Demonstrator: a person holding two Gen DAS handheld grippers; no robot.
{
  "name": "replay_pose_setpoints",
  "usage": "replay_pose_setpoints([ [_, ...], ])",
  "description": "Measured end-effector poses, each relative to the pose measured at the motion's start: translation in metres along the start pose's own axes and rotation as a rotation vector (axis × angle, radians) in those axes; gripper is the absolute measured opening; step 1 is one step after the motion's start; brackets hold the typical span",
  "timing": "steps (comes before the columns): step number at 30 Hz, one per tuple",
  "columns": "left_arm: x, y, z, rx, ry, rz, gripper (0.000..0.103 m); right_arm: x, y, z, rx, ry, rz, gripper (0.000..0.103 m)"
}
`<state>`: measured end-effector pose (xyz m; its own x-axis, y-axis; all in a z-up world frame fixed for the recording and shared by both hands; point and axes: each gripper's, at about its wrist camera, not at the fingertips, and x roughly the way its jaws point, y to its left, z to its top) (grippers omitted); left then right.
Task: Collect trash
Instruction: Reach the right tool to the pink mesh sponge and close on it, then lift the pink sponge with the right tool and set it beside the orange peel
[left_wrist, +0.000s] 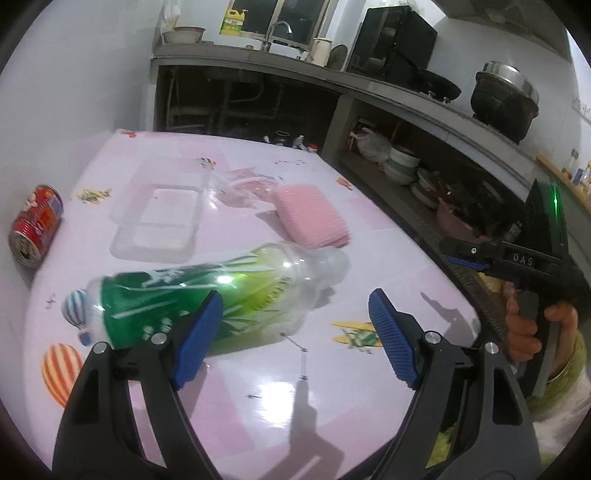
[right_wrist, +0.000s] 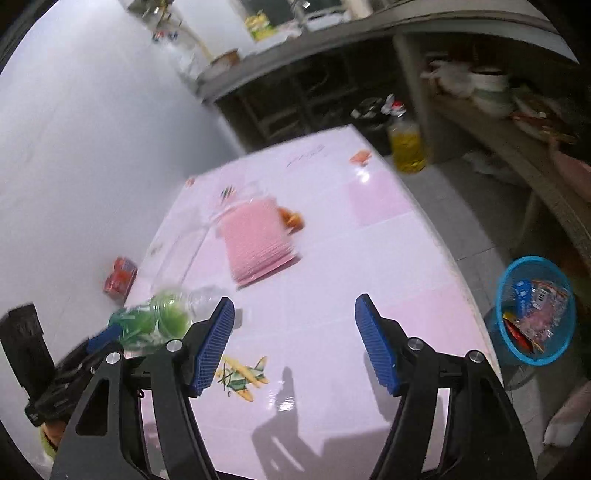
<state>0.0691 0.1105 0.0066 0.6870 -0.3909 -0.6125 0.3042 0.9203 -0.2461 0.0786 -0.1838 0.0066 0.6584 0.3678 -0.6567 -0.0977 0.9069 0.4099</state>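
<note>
A clear plastic bottle with a green label (left_wrist: 207, 295) lies on its side on the pink table (left_wrist: 280, 402). My left gripper (left_wrist: 295, 332) is open just in front of it, its left finger overlapping the bottle's side. The bottle also shows in the right wrist view (right_wrist: 159, 317). A red can (left_wrist: 35, 225) lies at the table's left edge by the wall; it shows in the right wrist view too (right_wrist: 120, 278). My right gripper (right_wrist: 295, 343) is open and empty above the table. A blue trash basket (right_wrist: 533, 310) with wrappers stands on the floor to the right.
A clear plastic tray (left_wrist: 159, 221), a crumpled clear wrapper (left_wrist: 243, 188) and a pink sponge cloth (left_wrist: 312, 216) lie further back on the table. An orange scrap (right_wrist: 291, 218) lies behind the cloth. A yellow oil bottle (right_wrist: 406, 144) stands on the floor. Kitchen shelves run along the right.
</note>
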Motion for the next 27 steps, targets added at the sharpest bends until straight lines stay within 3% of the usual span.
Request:
replay_pose_setpoints([
  [7,-0.004,0.015,0.035,0.002,-0.046,0.066,0.077,0.026,0.020,0.030,-0.077,0.047,0.009,0.067],
  [9,-0.002,0.016,0.043,0.003,-0.045,0.080,0.077,0.034,0.023,0.041,-0.091,0.059,0.014,0.073],
  [14,0.007,0.026,0.056,-0.044,-0.018,0.093,0.077,0.078,0.039,0.070,-0.155,0.127,0.002,0.076],
  [21,0.012,0.032,0.059,-0.067,0.017,0.118,0.077,0.151,0.075,0.085,-0.331,0.224,-0.052,0.082],
  [27,0.017,0.039,0.067,-0.085,0.030,0.132,0.077,0.186,0.092,0.082,-0.427,0.278,-0.094,0.082],
])
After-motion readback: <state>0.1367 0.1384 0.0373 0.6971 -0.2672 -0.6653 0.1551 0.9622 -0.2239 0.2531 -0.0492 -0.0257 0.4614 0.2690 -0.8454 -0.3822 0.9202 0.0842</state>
